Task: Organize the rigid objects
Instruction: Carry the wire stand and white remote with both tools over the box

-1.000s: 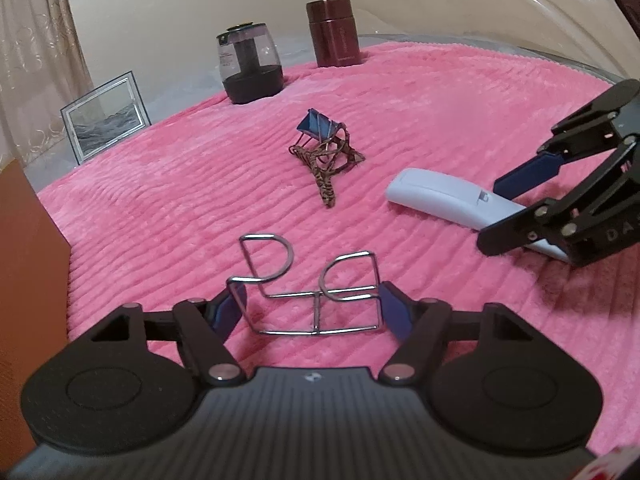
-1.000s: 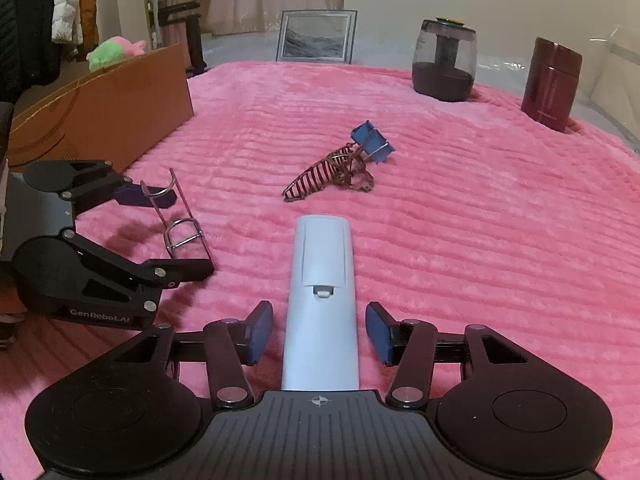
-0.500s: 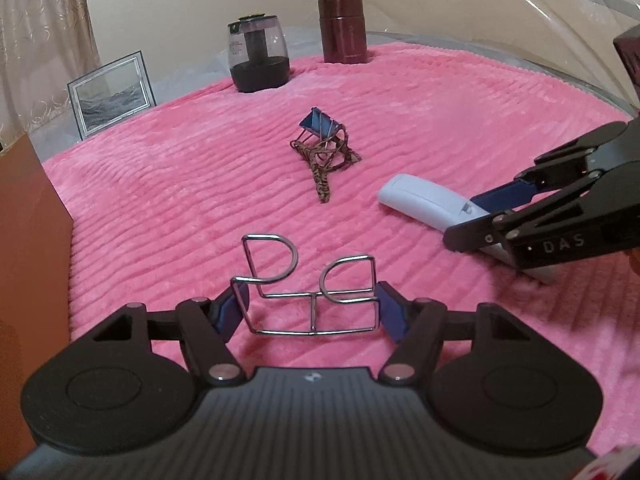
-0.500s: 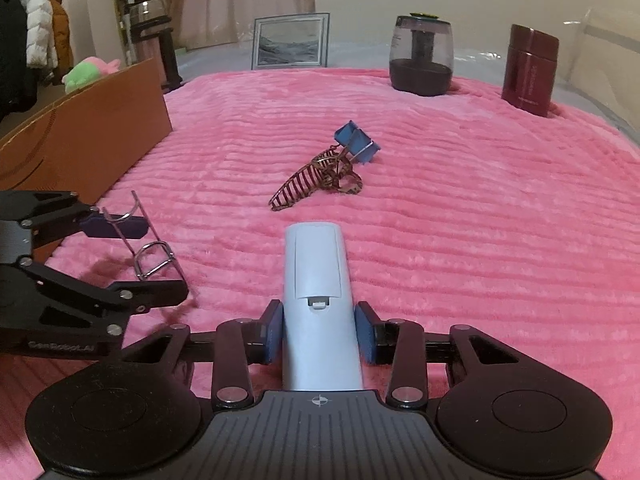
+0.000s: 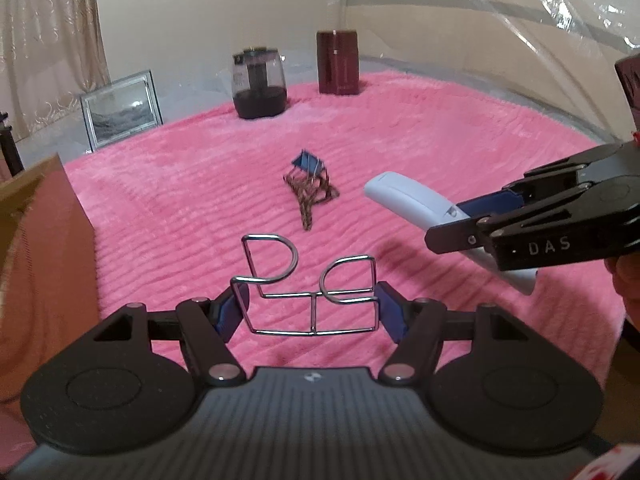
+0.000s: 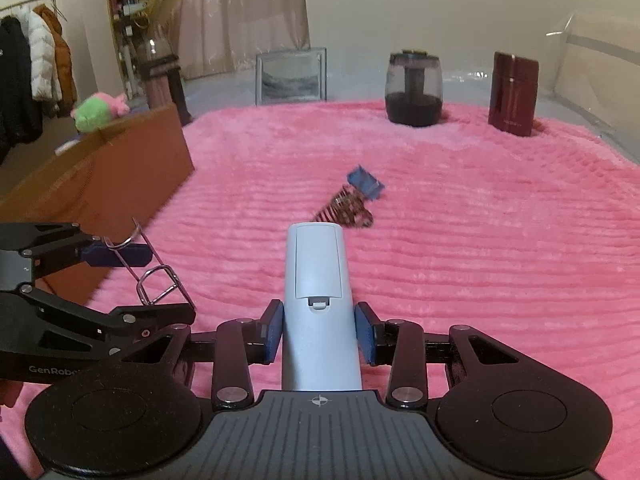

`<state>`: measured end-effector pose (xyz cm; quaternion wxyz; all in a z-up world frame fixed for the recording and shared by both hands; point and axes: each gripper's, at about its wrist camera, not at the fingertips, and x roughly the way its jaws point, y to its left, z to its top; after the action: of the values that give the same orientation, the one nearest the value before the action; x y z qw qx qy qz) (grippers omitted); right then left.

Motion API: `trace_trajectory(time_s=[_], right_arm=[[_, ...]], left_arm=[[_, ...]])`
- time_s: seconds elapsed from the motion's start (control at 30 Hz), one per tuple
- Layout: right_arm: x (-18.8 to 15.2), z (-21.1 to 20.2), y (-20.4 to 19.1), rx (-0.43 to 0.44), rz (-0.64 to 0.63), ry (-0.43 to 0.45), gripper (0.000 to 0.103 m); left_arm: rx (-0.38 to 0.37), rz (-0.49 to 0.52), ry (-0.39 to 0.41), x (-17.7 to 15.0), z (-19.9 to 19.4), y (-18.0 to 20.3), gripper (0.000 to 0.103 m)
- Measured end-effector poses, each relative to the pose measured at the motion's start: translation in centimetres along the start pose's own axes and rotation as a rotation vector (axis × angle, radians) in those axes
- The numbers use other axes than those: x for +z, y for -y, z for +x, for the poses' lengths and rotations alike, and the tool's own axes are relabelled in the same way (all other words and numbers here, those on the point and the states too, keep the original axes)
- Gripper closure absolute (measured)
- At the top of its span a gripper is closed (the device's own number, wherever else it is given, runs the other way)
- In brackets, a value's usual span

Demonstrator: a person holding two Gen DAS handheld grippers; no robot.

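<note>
A pink ribbed plush blanket (image 6: 480, 240) covers the surface under warm, dim indoor light. Behind it rises a plain cream wall (image 6: 400, 8), with a beige patterned curtain (image 6: 244, 16) to the left. Further left stand a crowded bookshelf (image 6: 128, 8) and a rack of hanging coats (image 6: 36, 64). A framed picture (image 6: 291, 76) leans upright just beyond the blanket's far edge.

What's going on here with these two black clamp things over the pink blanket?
A person is tidying objects with two handheld grippers. The left gripper holds a bent wire stand; the right gripper is clamped on a pale blue remote control. A hair claw and blue binder clip lie on the blanket.
</note>
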<state>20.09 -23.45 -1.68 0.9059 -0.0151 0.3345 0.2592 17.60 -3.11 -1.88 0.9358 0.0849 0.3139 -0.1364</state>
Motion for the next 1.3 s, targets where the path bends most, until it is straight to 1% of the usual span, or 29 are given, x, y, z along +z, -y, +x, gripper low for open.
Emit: trace_trajectory(time_s=[0.13,0.3,0.43,0.53,0.67,0.87,0.97,1.13,1.23,1.3], right_arm=[[1.6,-2.0,-1.7,0.021,-0.017,0.030,0.068],[4.4,-3.4,-4.6,0.083,-0.038,0.069,0.068],[6.7,-3.5,-7.6,0.143,-0.070,0.089,0.068],[8.4,-3.0,-10.2,0.196,-0.091,0.093,0.068],[10.3,-1.5,-13.9,0.248,-0.140,0.087,0.068],[13.3,1.8,-18.4,0.301,-0.194,0.063,0.068],[14.7,3.9,-20.0,0.320,-0.206,0.040,0.068],[17.0,7.7,-22.9,0.329,-0.239,0.001,0.068],[18.2,9.8,-24.0,0.331,-0.246,-0.023,0.068],[19.0,11.4,-24.7,0.319,-0.254,-0.043,0.068]], left_arm=[[-0.001,-0.016,0.031,1.2,-3.2,-0.5,0.038],[0.008,-0.044,0.067,2.7,-7.4,-2.5,0.038],[0.040,-0.061,0.086,3.4,-10.7,-5.2,0.038],[0.062,-0.082,0.092,3.7,-12.9,-8.1,0.038],[0.115,-0.093,0.073,3.6,-15.1,-12.7,0.038],[0.218,-0.089,0.006,2.9,-15.6,-20.0,0.038],[0.242,-0.096,-0.030,2.2,-15.0,-23.1,0.038],[0.248,-0.111,-0.072,1.6,-13.1,-27.2,0.038],[0.233,-0.111,-0.085,2.1,-11.7,-29.1,0.038],[0.226,-0.092,-0.096,2.6,-10.6,-29.9,0.038]])
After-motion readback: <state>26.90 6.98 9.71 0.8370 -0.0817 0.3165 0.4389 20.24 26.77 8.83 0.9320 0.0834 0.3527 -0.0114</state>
